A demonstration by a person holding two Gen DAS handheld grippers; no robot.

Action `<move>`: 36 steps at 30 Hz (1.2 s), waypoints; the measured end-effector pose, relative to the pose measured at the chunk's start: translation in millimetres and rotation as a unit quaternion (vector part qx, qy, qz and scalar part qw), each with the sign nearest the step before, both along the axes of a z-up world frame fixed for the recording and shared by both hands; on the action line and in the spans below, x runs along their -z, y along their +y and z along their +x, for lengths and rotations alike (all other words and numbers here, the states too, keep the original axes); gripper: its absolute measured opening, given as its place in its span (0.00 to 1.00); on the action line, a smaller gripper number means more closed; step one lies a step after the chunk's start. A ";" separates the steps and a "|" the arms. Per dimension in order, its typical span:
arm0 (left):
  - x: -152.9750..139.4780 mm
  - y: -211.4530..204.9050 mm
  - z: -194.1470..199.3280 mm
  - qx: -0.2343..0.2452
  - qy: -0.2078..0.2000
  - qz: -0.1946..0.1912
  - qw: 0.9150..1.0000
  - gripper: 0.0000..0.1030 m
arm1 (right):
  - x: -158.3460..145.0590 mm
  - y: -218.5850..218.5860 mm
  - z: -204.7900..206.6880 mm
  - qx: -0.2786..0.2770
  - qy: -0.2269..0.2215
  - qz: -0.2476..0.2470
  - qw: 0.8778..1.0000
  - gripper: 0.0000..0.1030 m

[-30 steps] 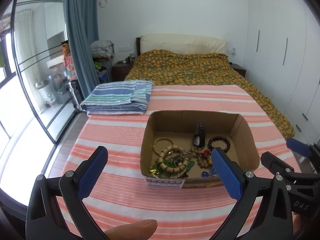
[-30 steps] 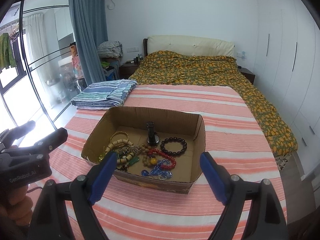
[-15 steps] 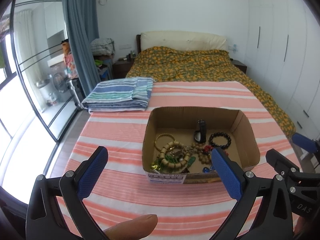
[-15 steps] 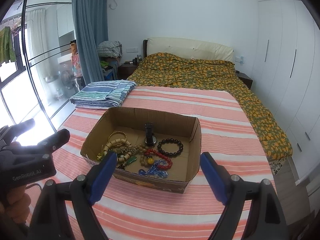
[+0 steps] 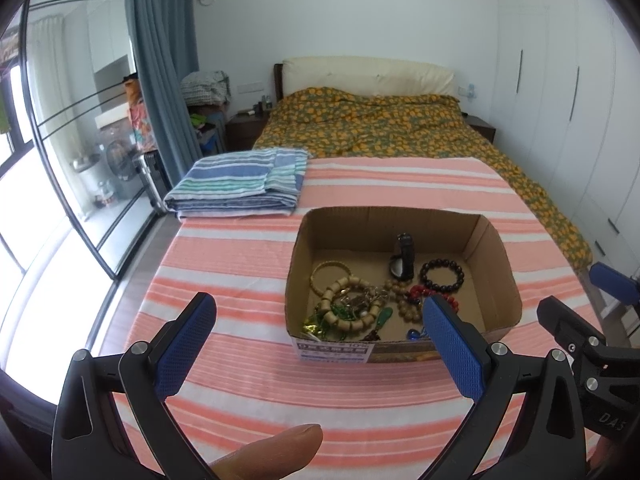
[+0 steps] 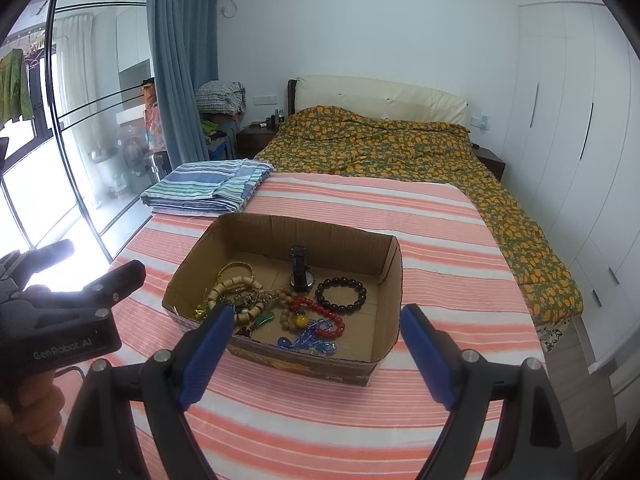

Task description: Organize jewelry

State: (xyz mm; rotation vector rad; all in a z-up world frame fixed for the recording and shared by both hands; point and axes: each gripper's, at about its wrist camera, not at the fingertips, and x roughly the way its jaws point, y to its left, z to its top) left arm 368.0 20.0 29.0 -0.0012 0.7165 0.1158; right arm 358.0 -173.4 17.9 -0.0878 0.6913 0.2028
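Note:
An open cardboard box (image 5: 496,256) (image 6: 394,268) sits on a striped orange and white cloth. Inside lie a dark bead bracelet (image 5: 442,276) (image 6: 341,295), a black watch (image 5: 405,255) (image 6: 301,270), a wooden bead bracelet (image 5: 347,304) (image 6: 234,292), a gold bangle (image 5: 331,270), red beads (image 6: 322,314) and blue links (image 6: 314,338). My left gripper (image 5: 320,316) is open, held in front of the box with nothing between its fingers. My right gripper (image 6: 318,322) is open too, just short of the box's near wall. Each gripper shows at the edge of the other's view.
A folded blue striped blanket (image 5: 240,186) (image 6: 208,188) lies at the cloth's far left corner. Behind it the bed carries a yellow flowered cover (image 5: 384,128). Glass doors stand on the left and white wardrobes (image 6: 568,128) on the right. A fingertip (image 5: 276,450) shows at the bottom.
Both views have tilted slightly, so the box sits a little lower in the frames. Nothing in the box has moved and both grippers stay open.

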 end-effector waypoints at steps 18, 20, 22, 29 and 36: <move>1.3 -0.4 -0.6 0.001 0.001 0.002 1.000 1.00 | -0.7 -0.9 -1.0 -0.003 0.001 -0.001 1.000 0.84; 2.0 -1.4 -0.5 0.003 0.002 0.002 1.000 1.00 | -0.9 -0.9 -1.0 -0.003 0.000 -0.001 1.000 0.84; 2.3 -2.4 0.0 0.002 0.003 0.001 1.000 1.00 | -0.9 -0.9 -1.1 -0.003 0.000 -0.001 1.000 0.84; 2.9 -2.6 0.0 0.002 0.004 0.000 1.000 1.00 | -0.4 -0.2 -1.4 -0.004 0.000 -0.001 1.000 0.84; 3.3 -2.5 -0.5 0.002 0.005 -0.001 1.000 1.00 | 0.3 -0.5 -2.8 -0.005 -0.001 -0.002 1.000 0.84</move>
